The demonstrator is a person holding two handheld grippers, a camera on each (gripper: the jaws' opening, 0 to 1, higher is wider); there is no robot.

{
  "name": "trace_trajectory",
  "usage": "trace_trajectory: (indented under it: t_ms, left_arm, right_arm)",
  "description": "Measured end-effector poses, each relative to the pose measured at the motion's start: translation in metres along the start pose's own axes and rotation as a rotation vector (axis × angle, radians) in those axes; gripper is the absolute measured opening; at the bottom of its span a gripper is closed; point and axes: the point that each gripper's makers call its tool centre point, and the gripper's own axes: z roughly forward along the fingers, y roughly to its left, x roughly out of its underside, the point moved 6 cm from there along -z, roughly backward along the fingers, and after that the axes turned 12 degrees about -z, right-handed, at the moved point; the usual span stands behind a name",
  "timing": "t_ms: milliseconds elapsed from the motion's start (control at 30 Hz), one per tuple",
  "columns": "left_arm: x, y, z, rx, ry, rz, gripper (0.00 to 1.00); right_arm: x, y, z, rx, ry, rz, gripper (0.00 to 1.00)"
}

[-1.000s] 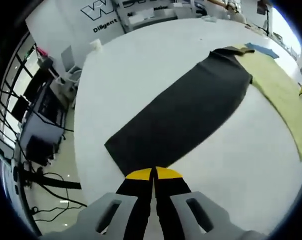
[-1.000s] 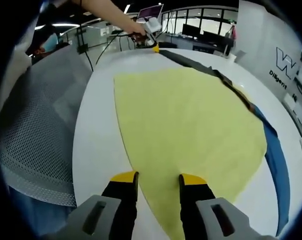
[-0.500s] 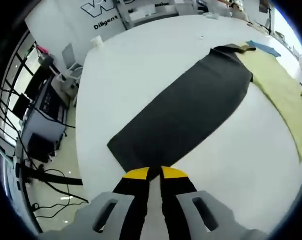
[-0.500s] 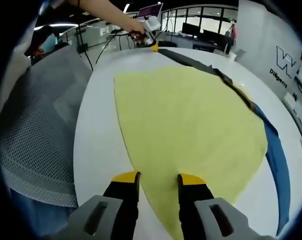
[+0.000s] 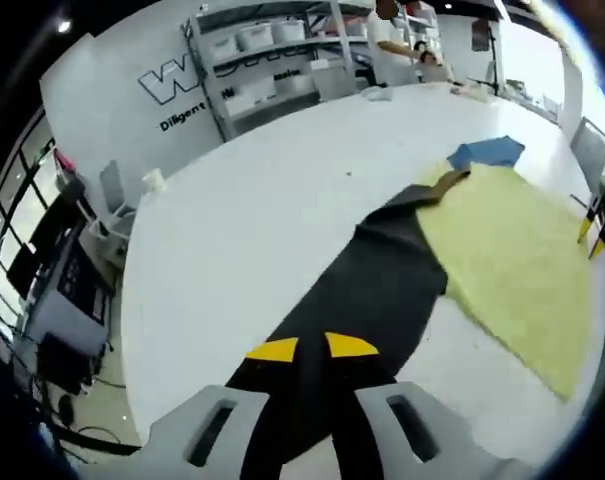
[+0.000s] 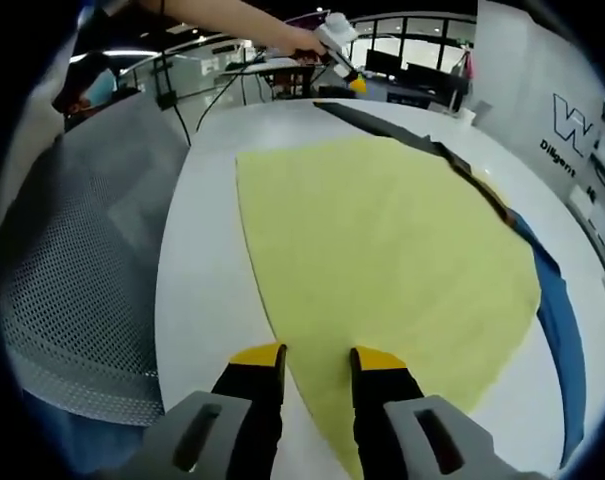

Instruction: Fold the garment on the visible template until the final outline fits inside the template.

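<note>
The left tongs (image 5: 312, 347) were clamped on the near end of the black garment (image 5: 367, 285), held up above the white bench (image 5: 232, 240). The garment ran from there to the yellow template (image 5: 512, 265), its far part lying on the bench. The right tongs (image 6: 317, 356) sat low at the template's near edge, parted and holding nothing. An outstretched hand (image 6: 304, 40) carried the left tongs.

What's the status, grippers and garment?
Left gripper over the dark garment's near end, jaws slightly apart, grip unclear. Right gripper open at the yellow template's near edge. Garment long, unfolded; blue cloth beyond.
</note>
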Motion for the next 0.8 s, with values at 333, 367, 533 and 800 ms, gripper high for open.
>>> trace_trajectory:
  t_ms: [333,367,533,800]
  left_arm:
    - [-0.047,-0.093,0.061,0.200,-0.012,0.178,0.22]
    - [-0.048,-0.097,0.064,0.206,-0.010,0.187,0.22]
    - [-0.049,-0.110,0.083,0.231,0.008,0.217,0.25]
    - [-0.053,-0.114,0.108,0.247,0.013,0.324,0.29]
  right_arm:
    - [-0.002,-0.008,-0.002,-0.002,0.010,-0.011,0.28]
    - [-0.003,-0.010,-0.003,0.002,0.007,-0.012,0.27]
    - [-0.008,-0.044,-0.009,0.036,-0.008,-0.029,0.28]
    - [-0.012,-0.131,-0.004,0.118,-0.013,-0.110,0.27]
